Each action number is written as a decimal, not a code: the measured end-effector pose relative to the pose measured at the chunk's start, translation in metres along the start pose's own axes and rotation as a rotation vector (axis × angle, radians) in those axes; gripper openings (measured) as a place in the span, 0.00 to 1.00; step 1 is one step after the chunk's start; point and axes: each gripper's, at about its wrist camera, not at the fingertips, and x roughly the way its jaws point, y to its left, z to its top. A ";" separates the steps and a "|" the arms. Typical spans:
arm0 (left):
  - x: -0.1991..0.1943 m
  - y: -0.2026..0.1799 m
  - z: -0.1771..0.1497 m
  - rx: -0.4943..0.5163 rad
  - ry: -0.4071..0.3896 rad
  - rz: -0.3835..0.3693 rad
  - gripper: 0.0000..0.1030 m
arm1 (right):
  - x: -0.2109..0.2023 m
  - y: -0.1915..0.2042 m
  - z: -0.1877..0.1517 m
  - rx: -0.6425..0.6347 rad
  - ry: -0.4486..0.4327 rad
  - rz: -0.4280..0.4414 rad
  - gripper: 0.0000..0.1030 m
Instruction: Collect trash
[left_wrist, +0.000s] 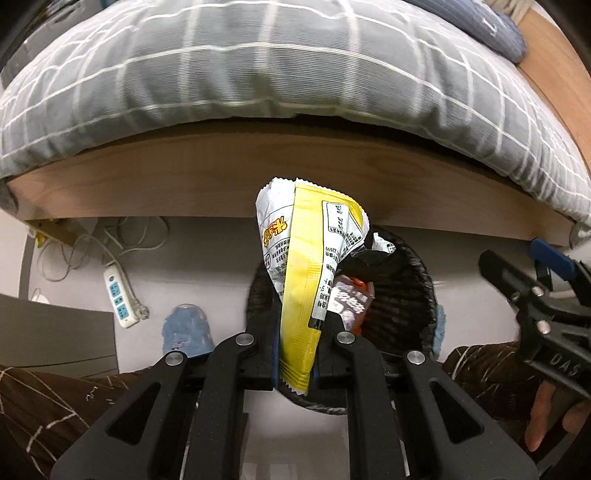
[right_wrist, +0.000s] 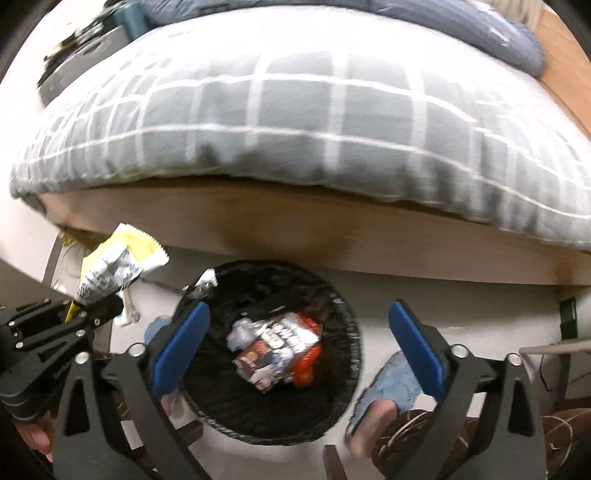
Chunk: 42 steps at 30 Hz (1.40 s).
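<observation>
My left gripper (left_wrist: 297, 332) is shut on a yellow and white snack wrapper (left_wrist: 308, 258) and holds it upright over the near left rim of a black trash bin (left_wrist: 402, 291). The bin (right_wrist: 343, 310) stands on the floor by the bed and holds red and white wrappers (right_wrist: 280, 341). In the right wrist view the left gripper (right_wrist: 92, 306) with the wrapper (right_wrist: 118, 258) is at the left of the bin. My right gripper (right_wrist: 299, 345) is open and empty, directly above the bin; it also shows in the left wrist view (left_wrist: 517, 280).
A bed with a grey checked duvet (left_wrist: 258, 74) and wooden frame (left_wrist: 221, 177) runs behind the bin. A white power strip (left_wrist: 120, 297) with cables lies on the floor at left. The person's feet in blue slippers (right_wrist: 391, 387) flank the bin.
</observation>
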 end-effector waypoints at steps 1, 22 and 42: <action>0.001 -0.006 0.001 0.008 0.001 -0.005 0.10 | -0.003 -0.007 0.000 0.008 -0.011 -0.015 0.93; 0.018 -0.051 -0.001 0.096 -0.008 -0.006 0.42 | -0.029 -0.050 -0.002 0.046 -0.076 -0.070 0.93; -0.061 -0.042 0.017 0.086 -0.249 0.032 0.95 | -0.074 -0.038 0.020 0.041 -0.175 -0.040 0.93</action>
